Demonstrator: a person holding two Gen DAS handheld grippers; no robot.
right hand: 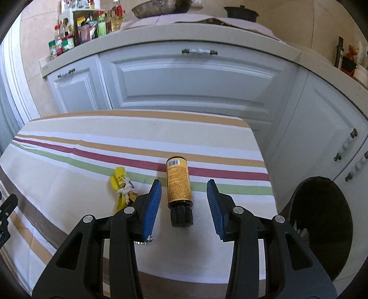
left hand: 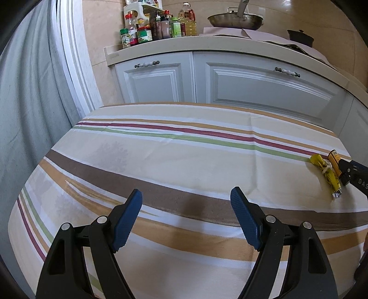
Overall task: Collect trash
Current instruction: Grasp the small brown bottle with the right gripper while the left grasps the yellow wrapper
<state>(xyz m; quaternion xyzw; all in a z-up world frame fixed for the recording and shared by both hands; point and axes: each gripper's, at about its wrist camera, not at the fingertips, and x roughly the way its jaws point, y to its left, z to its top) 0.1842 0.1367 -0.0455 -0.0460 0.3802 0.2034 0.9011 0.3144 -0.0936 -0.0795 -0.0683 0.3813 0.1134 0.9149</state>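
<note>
A small brown bottle with an orange label (right hand: 179, 184) lies on the striped tablecloth (right hand: 69, 165), its dark cap toward me. My right gripper (right hand: 184, 187) is open, with a blue pad on either side of the bottle and not touching it. A crumpled yellow wrapper (right hand: 122, 186) lies just left of the bottle, partly behind the left pad. In the left wrist view the wrapper (left hand: 325, 171) and bottle (left hand: 334, 162) are at the far right, beside the right gripper's tip. My left gripper (left hand: 186, 197) is open and empty over the tablecloth (left hand: 161, 161).
A dark round bin (right hand: 322, 225) stands off the table's right edge. White kitchen cabinets (right hand: 188, 80) lie beyond the table. The counter carries spice jars and bottles (left hand: 147, 30), a wok (left hand: 235, 19) and a dark pot (right hand: 241, 12).
</note>
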